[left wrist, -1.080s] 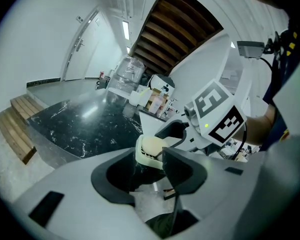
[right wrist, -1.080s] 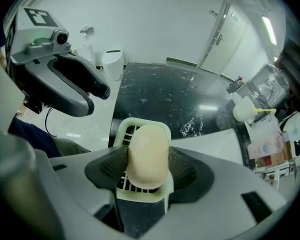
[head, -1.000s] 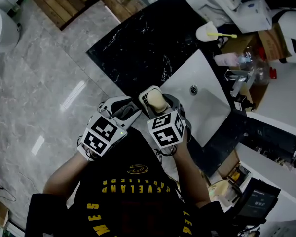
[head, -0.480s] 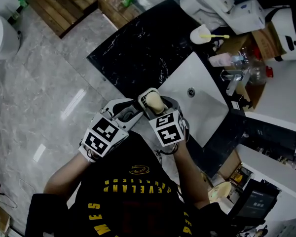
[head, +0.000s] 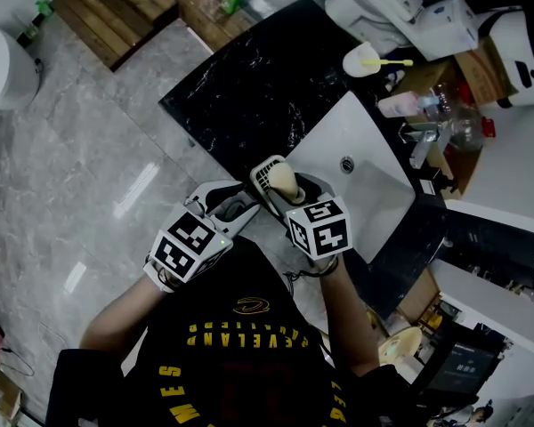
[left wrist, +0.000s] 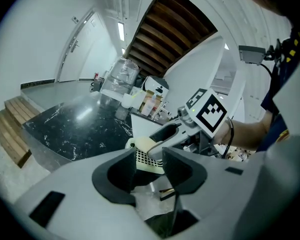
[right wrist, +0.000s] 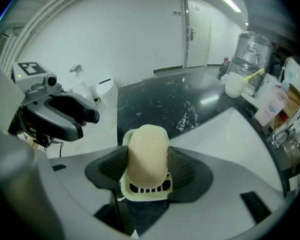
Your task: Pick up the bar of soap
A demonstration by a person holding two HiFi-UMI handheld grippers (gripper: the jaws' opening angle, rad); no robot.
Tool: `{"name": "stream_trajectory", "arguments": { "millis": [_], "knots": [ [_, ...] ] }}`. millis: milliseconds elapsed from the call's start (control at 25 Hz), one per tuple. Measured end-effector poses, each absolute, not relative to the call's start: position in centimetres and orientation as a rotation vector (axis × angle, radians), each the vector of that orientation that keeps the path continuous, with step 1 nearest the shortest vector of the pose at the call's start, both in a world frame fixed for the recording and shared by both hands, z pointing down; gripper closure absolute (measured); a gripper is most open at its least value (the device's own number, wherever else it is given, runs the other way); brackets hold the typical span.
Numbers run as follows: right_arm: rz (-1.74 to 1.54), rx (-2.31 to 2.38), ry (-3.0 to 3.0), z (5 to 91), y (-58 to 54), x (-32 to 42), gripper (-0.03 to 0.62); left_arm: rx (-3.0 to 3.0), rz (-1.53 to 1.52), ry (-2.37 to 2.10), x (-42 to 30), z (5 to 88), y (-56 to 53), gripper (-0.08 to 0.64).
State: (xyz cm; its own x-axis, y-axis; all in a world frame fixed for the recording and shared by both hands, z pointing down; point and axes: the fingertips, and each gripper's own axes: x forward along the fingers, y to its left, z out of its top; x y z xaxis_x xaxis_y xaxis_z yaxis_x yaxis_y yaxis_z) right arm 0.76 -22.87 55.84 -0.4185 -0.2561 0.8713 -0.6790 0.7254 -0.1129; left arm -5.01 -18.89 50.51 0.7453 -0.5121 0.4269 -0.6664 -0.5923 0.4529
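Note:
The cream bar of soap (head: 282, 181) (right wrist: 147, 151) rests on a pale slotted soap dish (head: 265, 174) (right wrist: 145, 190). My right gripper (head: 285, 189) (right wrist: 147, 160) is shut on the soap's two sides and holds soap and dish in the air over the near edge of the white sink (head: 374, 194). My left gripper (head: 236, 205) (left wrist: 149, 166) is just to the left, jaws apart with nothing between them. In the left gripper view the dish (left wrist: 142, 158) and soap (left wrist: 145, 145) show beyond the jaws, apart from them.
A black marble counter (head: 249, 87) lies ahead. A faucet (head: 418, 140), bottles and a cup with a toothbrush (head: 365, 60) crowd the sink's far side. Grey marble floor (head: 89, 167) lies to the left, wooden steps (head: 116, 7) beyond it.
My right gripper has turned and shifted slightly right, still holding the soap and dish. The left gripper has barely moved.

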Motion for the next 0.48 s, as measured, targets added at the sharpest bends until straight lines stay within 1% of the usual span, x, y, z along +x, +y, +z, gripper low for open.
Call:
{"name": "stream_trajectory", "arguments": {
  "millis": [280,480],
  "knots": [
    [0.834,0.775,-2.178,53.1,-23.1,0.0,0.328,2.352,0.34,-0.854,-4.1,50.2,-18.5,0.388],
    [0.97,0.772,-2.394,49.3,-23.1,-1.0,0.328,2.371,0.254,-0.772,-3.3,48.8,-18.2,0.388]
  ]
}}
